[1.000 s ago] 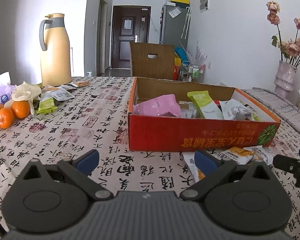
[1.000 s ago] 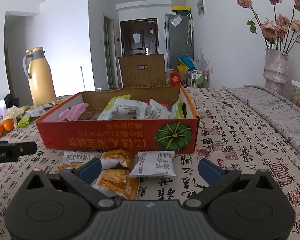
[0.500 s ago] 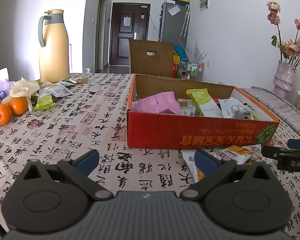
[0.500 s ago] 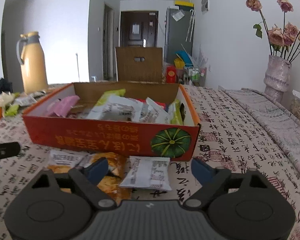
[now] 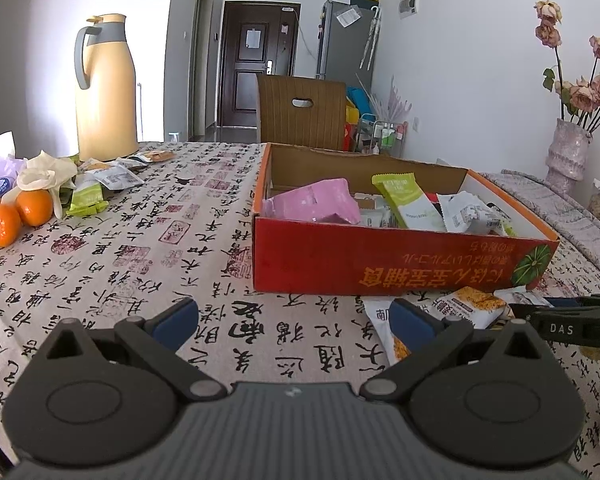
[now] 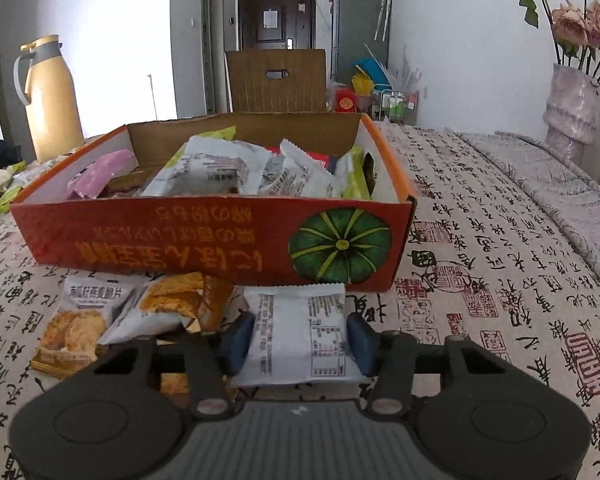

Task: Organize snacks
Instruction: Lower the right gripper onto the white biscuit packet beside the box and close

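Observation:
A red cardboard box [image 6: 220, 244] [image 5: 400, 268] holds several snack packets on the patterned tablecloth. In front of it lie a white packet [image 6: 300, 336] and orange oat-crisp packets [image 6: 168, 304] [image 5: 472, 304]. My right gripper [image 6: 300, 338] is low over the table, its blue pads [image 6: 240, 338] on either side of the white packet, closing on it. My left gripper [image 5: 292, 318] is open and empty above the cloth, left of the loose packets. The right gripper's finger shows in the left wrist view [image 5: 568, 320].
A yellow thermos [image 5: 106, 88], oranges [image 5: 16, 216] and more loose packets [image 5: 100, 188] sit at the far left. A vase with roses [image 6: 572, 116] stands at the far right. A brown chair [image 5: 304, 108] is behind the table.
My right gripper moved forward and down to the white packet and its jaws narrowed around it. My left gripper barely moved.

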`<state>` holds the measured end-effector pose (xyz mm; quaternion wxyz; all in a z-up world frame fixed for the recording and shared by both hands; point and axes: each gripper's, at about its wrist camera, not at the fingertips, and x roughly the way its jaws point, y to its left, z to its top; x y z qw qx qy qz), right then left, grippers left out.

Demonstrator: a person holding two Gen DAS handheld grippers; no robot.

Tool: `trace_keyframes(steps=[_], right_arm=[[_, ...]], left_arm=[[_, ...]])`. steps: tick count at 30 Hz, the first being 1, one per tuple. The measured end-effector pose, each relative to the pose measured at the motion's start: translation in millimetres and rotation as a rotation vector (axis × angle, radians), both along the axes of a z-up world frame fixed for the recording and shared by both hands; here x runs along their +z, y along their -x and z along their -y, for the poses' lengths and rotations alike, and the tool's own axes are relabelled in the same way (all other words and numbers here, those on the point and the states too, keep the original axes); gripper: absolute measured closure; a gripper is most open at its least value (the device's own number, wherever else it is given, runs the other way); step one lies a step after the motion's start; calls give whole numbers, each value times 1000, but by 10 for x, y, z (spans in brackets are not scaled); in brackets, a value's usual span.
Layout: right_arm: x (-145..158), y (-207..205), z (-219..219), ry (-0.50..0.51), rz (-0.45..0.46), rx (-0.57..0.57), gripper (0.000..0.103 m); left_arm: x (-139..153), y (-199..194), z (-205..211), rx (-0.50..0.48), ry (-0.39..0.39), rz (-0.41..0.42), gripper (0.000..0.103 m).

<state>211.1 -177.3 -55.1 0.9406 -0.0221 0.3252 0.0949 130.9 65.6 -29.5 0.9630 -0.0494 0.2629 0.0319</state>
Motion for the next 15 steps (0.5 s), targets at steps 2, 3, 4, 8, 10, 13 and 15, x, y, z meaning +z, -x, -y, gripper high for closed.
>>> trace_keyframes(steps=[2,3,4,8,10,13,15], right_arm=[[-10,33,10,-2,15,-6,57],[-12,51,17,-3,25,-13,57],[-7,73,26,-4,41,-21,57],[57,159,83,-30,110,-39,57],[82,179,116,-46,131,-46,57],[104,204,137,-58,152,-44,57],[113,222,137,-62,164,-36,57]], left_arm=[[-6,-4,6,1,-2,-3,0],[-8,-7,8,2,-4,-5,0],[-11,-11,12,3,-5,-6,0],[-27,-36,21,9,-13,-21,0],[-40,-61,22,14,-16,-36,0],[-39,-99,28,27,-29,-60,0],[-18,-114,51,23,-39,-74,0]])
